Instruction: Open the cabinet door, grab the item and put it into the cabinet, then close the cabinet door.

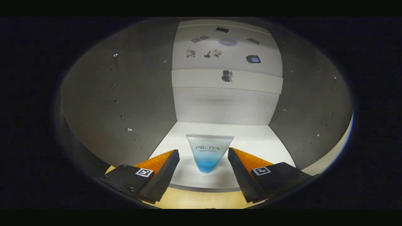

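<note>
Gripper view: I'm looking straight into the open cabinet (144, 103). Grey side walls with rows of small holes and a few metal pegs stand left and right, with a pale back panel (224, 103) ahead. A white shelf floor (267, 141) runs from the front lip to that panel.

The tube (209, 153) stands on the shelf floor, wide crimped end up, narrowing to a blue base. It is frosted white above and blue below, with printing across the front. It sits a little inside the front lip, well short of the back panel.

Gripper (203, 157): jaws spread wide. The tube shows in the gap between the fingertips, with clear shelf visible on both sides of it. Neither finger touches it, so I have hold of nothing. I can't tell whether the tube is level with the fingertips or just beyond them.

Below the shelf's front lip, a tan wooden surface (194, 199) shows between the fingers.

Above the back panel, a white upper surface (226, 59) carries several small dark fittings and a round vent-like grille (228, 41). They are too small for me to identify.
</note>
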`<control>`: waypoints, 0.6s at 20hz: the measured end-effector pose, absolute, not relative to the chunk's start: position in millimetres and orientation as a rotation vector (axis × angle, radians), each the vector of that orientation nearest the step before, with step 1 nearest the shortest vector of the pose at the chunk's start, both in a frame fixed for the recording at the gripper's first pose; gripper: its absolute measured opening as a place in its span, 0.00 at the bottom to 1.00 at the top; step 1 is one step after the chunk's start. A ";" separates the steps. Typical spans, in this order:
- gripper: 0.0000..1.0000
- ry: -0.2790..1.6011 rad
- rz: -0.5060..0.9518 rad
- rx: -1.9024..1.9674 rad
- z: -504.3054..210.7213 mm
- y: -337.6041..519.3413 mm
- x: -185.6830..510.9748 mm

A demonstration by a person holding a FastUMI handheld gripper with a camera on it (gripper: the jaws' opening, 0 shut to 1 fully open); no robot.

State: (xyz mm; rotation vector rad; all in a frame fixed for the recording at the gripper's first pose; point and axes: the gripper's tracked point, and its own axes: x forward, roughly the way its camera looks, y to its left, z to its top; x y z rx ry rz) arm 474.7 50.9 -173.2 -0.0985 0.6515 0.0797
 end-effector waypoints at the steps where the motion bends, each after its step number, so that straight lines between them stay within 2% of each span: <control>1: 0.99 0.629 0.075 -0.102 -164.2 49.9 470.9; 7: 0.99 0.465 0.118 -0.086 -89.4 59.9 409.8; 12: 0.98 0.304 0.207 -0.080 -17.9 76.3 319.0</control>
